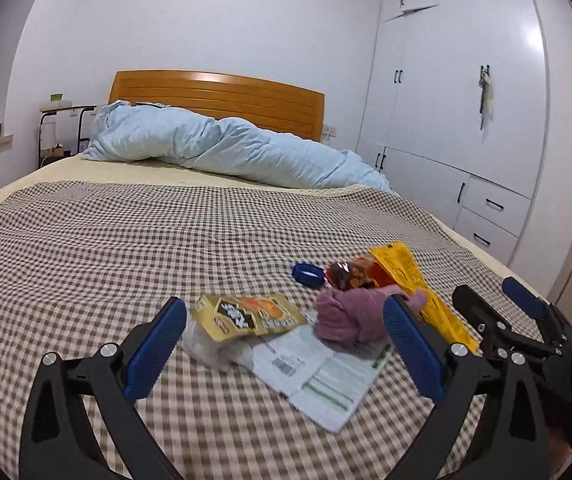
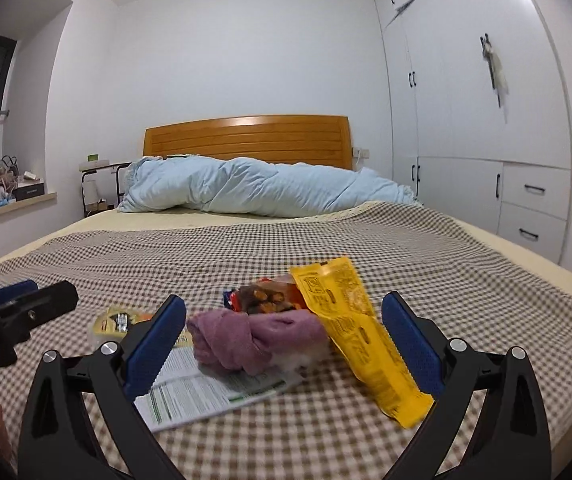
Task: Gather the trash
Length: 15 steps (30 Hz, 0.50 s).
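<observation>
Both tongs hang low over the foot end of a bed (image 1: 86, 248) covered with a brown-and-cream checked cloth, and the trash lies there in one small heap in front of them. The left tongs (image 1: 284, 344) are spread wide and hold nothing; between their blue pads one sees a gold snack packet (image 1: 246, 314) lying on a crumpled clear plastic bag (image 1: 214, 346), and beside it a printed white-and-green paper sheet (image 1: 318, 380) flat on the cloth. The right tongs (image 2: 284, 344) are also spread and empty – in the left wrist view they show at the right edge, just beside the heap. A bundled purple cloth (image 2: 254, 338) sits on the far part of the paper sheet, touching a long yellow wrapper (image 2: 362, 336) that leans up from the bed toward the right tongs. Behind the purple cloth lies a red-brown snack bag (image 2: 266, 298), and just to its left a blue bottle cap (image 1: 306, 274) rests on the cloth, open side up. Farther away, well apart from the trash, a light blue duvet (image 2: 254, 190) is rolled across the bed in front of a wooden headboard (image 2: 246, 136). White wardrobe doors (image 2: 486, 100) with black handles – and drawers below – fill the right wall.
</observation>
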Motion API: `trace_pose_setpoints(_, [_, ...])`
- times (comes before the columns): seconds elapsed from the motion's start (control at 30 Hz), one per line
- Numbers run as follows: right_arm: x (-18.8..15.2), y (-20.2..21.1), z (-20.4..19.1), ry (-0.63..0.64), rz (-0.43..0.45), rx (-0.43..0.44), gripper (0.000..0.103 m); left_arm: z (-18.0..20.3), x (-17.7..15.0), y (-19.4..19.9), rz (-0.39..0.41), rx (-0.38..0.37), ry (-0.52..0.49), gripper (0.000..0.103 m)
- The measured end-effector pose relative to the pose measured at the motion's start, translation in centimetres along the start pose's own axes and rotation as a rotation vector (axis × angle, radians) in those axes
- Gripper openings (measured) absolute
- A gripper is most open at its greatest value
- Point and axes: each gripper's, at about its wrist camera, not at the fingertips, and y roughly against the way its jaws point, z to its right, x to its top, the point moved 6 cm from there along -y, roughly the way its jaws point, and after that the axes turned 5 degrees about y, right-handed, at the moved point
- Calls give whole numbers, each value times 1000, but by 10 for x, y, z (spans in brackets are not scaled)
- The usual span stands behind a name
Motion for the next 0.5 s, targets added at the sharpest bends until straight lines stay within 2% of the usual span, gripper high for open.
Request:
trace_pose_setpoints(0.13, [-3, -16, 3, -39, -52, -23, 94, -9, 4, -14, -5, 16, 37, 96])
trace_pose_setpoints(0.2, [-8, -23, 5, -72, -91, -5, 94, -13, 2, -20, -19, 19, 55, 96])
trace_pose_setpoints(0.37, [-29, -43, 10, -38, -246, -17, 94, -20, -5, -28, -38, 47, 44, 96])
trace_pose_setpoints(0.43, [-36, -47, 12, -58, -289, 26, 94, -23, -7, -29, -49, 46, 50, 96])
trace_pose_setpoints(0.5, [-38, -46, 10, -81, -296, 75, 94, -25, -9, -29, -53, 52, 51, 96])
